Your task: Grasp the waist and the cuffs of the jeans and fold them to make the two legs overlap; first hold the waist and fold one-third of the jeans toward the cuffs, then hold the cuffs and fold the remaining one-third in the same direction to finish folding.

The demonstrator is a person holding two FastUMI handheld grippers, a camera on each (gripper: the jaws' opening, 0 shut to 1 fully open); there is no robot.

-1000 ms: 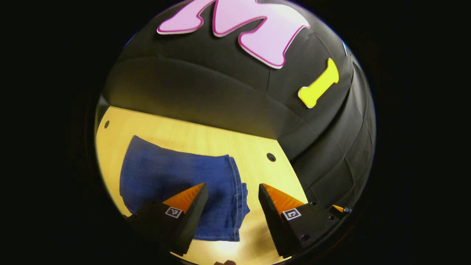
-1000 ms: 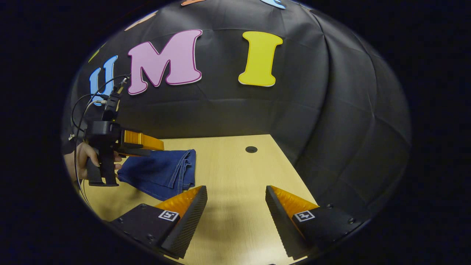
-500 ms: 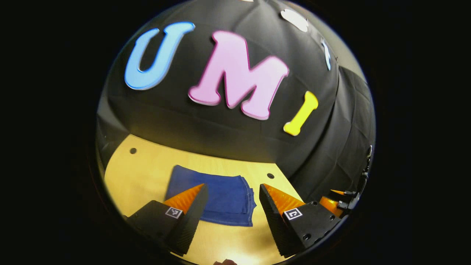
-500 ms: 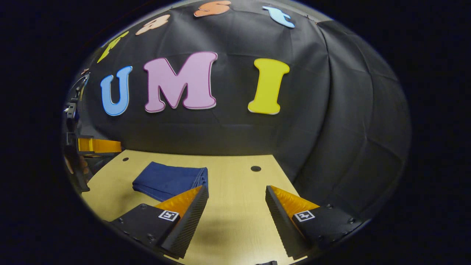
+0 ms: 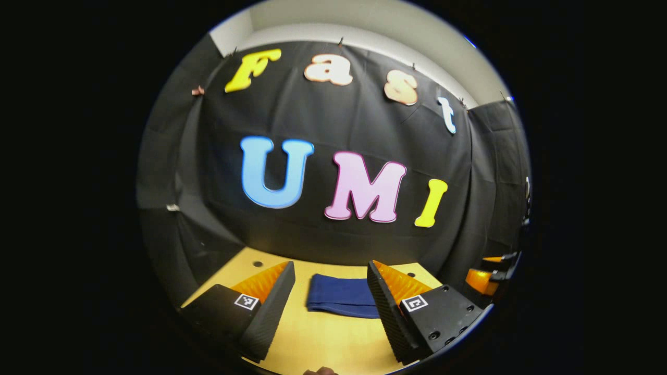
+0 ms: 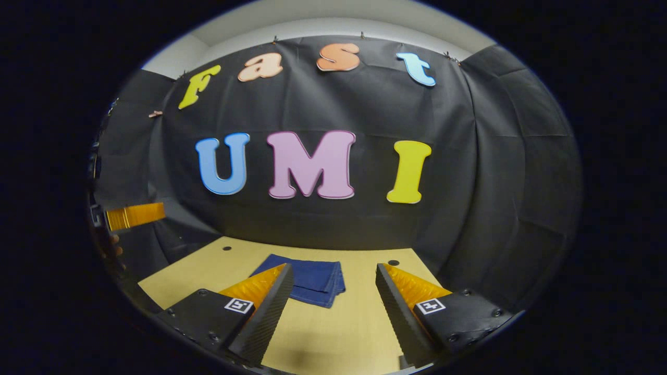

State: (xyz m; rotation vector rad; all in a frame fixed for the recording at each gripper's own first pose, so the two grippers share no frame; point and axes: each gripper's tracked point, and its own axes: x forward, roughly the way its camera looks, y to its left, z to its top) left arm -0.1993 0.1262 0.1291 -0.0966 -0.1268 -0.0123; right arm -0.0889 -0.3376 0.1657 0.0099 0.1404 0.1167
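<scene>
Jeans (image 5: pixel 341 296) sat folded flat on the table (image 5: pixel 323 338), straight ahead of my left gripper (image 5: pixel 331 304), long side running across the gap; jaws apart, empty. From my right gripper (image 6: pixel 333 307), also wide apart, they lay ahead, slightly left. Nothing blocked either; folding looked finished.

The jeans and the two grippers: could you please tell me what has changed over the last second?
Both grippers have drawn back and tilted up from the jeans: the bundle now looks smaller and farther off. The left gripper, which hovered just over the denim, and the right gripper are both well clear of it. Unchanged: both grippers open and empty, the jeans folded on the table.
</scene>
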